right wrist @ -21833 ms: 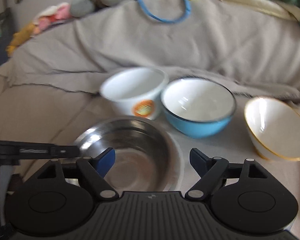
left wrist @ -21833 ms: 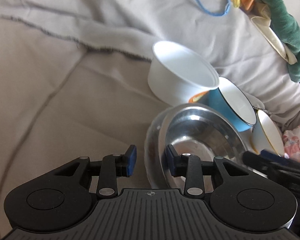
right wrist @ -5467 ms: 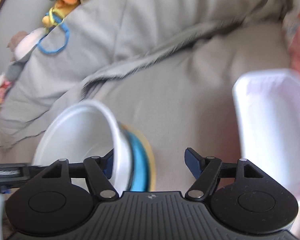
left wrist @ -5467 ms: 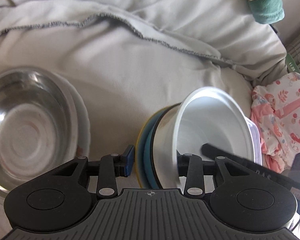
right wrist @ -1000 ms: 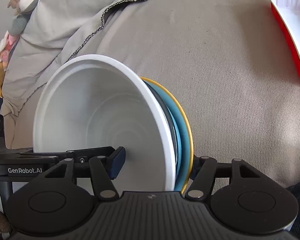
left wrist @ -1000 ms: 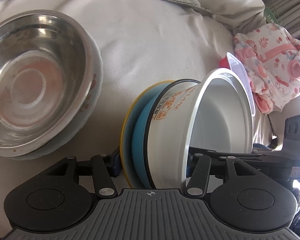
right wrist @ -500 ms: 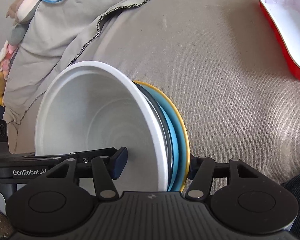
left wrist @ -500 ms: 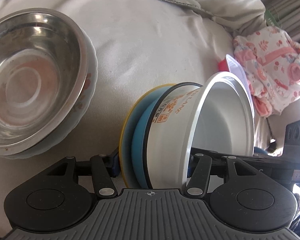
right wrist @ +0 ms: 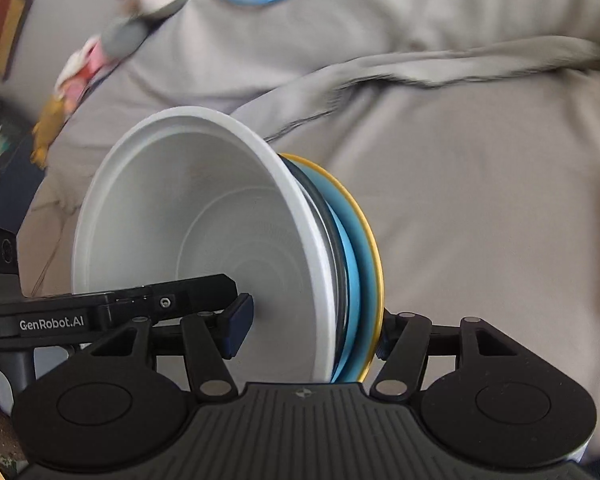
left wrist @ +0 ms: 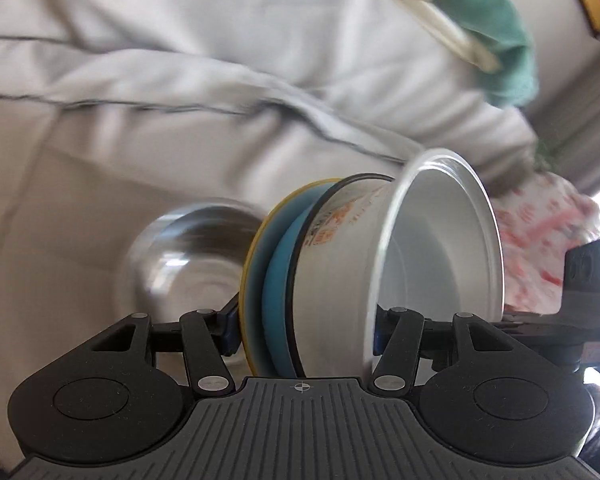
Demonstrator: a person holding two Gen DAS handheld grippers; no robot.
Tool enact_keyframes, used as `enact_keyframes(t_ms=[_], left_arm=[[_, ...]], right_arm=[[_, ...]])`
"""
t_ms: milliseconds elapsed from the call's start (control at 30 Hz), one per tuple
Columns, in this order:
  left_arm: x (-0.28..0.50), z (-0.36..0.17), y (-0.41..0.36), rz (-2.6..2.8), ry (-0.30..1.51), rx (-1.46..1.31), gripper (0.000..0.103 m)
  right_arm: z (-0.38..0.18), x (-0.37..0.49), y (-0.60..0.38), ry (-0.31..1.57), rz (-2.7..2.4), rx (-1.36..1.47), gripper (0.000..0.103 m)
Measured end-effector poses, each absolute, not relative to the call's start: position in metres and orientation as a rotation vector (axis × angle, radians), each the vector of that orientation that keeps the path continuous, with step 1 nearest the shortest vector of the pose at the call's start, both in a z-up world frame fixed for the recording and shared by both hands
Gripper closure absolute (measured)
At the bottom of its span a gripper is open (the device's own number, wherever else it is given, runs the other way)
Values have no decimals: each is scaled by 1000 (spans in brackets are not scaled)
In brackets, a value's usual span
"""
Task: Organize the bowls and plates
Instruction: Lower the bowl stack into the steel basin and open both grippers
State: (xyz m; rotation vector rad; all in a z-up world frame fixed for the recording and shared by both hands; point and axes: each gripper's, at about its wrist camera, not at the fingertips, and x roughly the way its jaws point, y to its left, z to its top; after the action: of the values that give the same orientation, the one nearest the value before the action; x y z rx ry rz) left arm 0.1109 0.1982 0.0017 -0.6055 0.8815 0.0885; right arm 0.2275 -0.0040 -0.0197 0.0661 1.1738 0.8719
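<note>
Jaws of both grippers clamp the same nested bowl stack (left wrist: pixel 332 276) lying on its side: left gripper (left wrist: pixel 302 330) has one pad on the yellow-rimmed outer bowl, the other inside the white bowl (left wrist: pixel 440 248); right gripper (right wrist: pixel 314 328) grips it likewise from the opposite side. Beyond the left jaws, slightly left of them, sits a steel bowl (left wrist: pixel 188 252) on the grey sheet (left wrist: pixel 100 152), blurred.
</note>
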Motion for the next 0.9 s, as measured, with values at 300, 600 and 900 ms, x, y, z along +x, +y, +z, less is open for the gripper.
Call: enact_keyframes(t_ms=[300, 600, 900], left_arm=[[112, -57, 258, 138, 904, -708, 44], [134, -45, 262, 129, 866, -680, 48], [92, -19, 273, 85, 688, -664, 68]], right_arm=[[-76, 242, 76, 1331, 840, 25, 43], [-63, 244, 60, 1294, 728, -28, 46], [-31, 227, 51, 1119, 676, -117, 46]])
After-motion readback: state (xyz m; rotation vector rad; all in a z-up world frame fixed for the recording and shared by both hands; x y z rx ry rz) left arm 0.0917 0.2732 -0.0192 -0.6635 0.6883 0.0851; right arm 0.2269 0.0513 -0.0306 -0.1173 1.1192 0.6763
